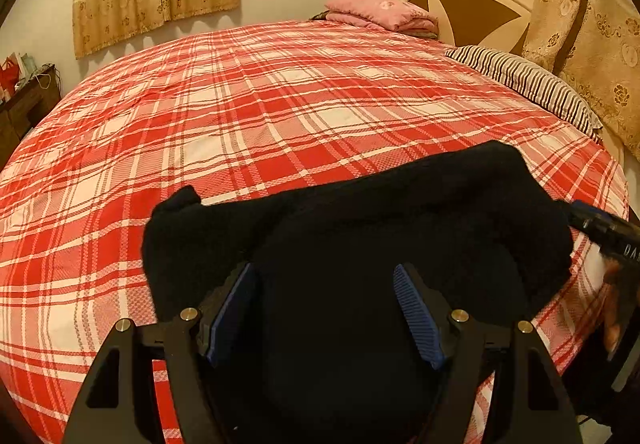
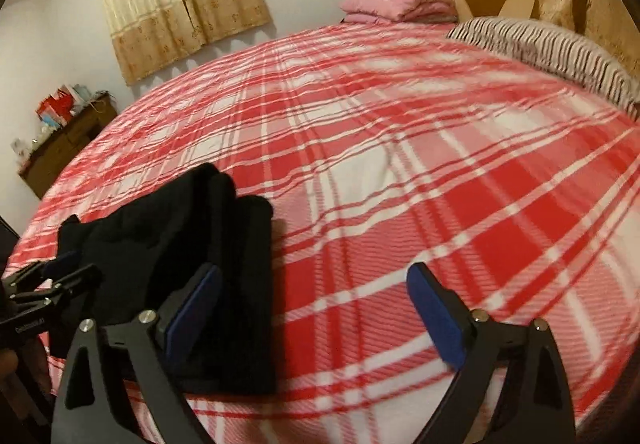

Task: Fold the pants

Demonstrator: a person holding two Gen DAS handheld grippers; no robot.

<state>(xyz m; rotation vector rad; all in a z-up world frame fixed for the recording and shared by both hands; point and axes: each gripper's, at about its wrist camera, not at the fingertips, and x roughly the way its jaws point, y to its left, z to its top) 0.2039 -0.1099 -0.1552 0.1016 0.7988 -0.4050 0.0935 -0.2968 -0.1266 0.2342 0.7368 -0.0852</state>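
So the black pants (image 1: 360, 228) are sitting folded in a bundle on the red plaid bed (image 1: 240, 104), near its front edge. The left gripper (image 1: 324, 272) is hovering right over them with its jaws spread wide, gripping nothing, with the fabric filling the gap between the blue pads. The right gripper (image 2: 314, 270) is also hanging wide open over bare bedspread, with the pants lying at about its 9 o'clock, just behind its left finger.

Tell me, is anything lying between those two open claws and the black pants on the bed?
Nothing visible. The left gripper is open right over the black pants; the right gripper is open beside them over bare plaid bedspread.
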